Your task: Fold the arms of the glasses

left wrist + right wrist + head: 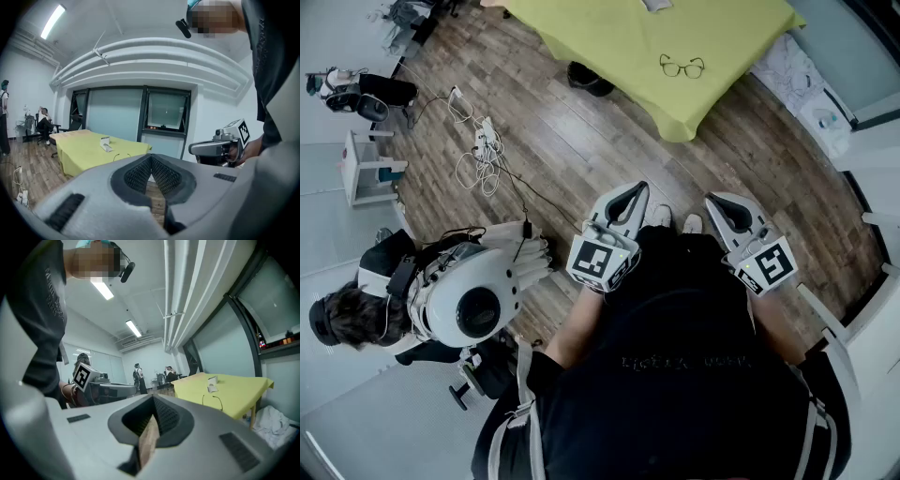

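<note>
The glasses (682,67) lie with their arms spread on the yellow-clothed table (619,42), far ahead of me across the wood floor. They show small in the left gripper view (122,156) and the right gripper view (212,400). My left gripper (632,189) and right gripper (718,201) are held close to my body, side by side, well short of the table. Both are shut and empty: the left gripper's (151,160) dark pads meet at the tip, as do the right gripper's (153,400).
A small white box (106,143) lies on the table beyond the glasses. A seated person with white gear (459,295) is at my left. Cables (483,150) trail over the floor. A white stand (366,169) is at the left, and white bags (797,80) lie right of the table.
</note>
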A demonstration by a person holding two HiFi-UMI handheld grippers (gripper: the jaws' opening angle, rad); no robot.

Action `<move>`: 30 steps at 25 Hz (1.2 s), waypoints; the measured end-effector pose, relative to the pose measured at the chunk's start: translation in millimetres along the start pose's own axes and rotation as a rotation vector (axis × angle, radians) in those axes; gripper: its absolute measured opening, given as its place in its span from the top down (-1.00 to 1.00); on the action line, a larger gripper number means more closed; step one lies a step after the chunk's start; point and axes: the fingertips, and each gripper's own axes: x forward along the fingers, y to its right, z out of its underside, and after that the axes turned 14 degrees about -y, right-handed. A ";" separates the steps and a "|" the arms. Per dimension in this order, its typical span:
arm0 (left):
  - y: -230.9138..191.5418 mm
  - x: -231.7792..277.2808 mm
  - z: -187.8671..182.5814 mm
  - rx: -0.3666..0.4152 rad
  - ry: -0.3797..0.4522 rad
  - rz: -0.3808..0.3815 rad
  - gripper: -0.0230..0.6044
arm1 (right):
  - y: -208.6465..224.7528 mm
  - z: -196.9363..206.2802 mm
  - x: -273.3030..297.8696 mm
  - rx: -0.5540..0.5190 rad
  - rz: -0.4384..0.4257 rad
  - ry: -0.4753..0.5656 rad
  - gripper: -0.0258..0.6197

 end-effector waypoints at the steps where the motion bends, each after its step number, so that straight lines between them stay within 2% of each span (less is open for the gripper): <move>1: 0.0 2.4 -0.5 -0.009 0.002 -0.002 0.87 | 4.4 0.8 -1.2 0.000 0.005 -0.002 0.83; 7: -0.1 8.7 1.8 -0.040 0.000 -0.008 0.87 | 19.0 6.9 -10.3 0.003 0.036 -0.024 0.83; 12: -5.0 17.5 -1.1 -0.043 0.011 -0.016 0.87 | 40.2 3.9 -14.9 0.045 0.064 0.018 0.82; 18: -26.4 47.7 -8.5 -0.036 0.008 0.004 0.87 | 68.3 -7.3 12.1 0.004 0.034 0.030 0.82; 23: -63.6 80.7 -11.5 -0.082 0.002 0.021 0.87 | 96.8 -18.1 51.5 0.178 -0.055 0.031 0.82; 27: -85.7 112.8 -26.4 -0.082 0.001 0.049 0.87 | 126.7 -17.9 73.7 0.178 -0.060 -0.043 0.82; 30: -110.3 129.2 -43.0 -0.079 -0.004 0.064 0.87 | 156.1 -21.8 91.6 0.181 -0.031 -0.095 0.82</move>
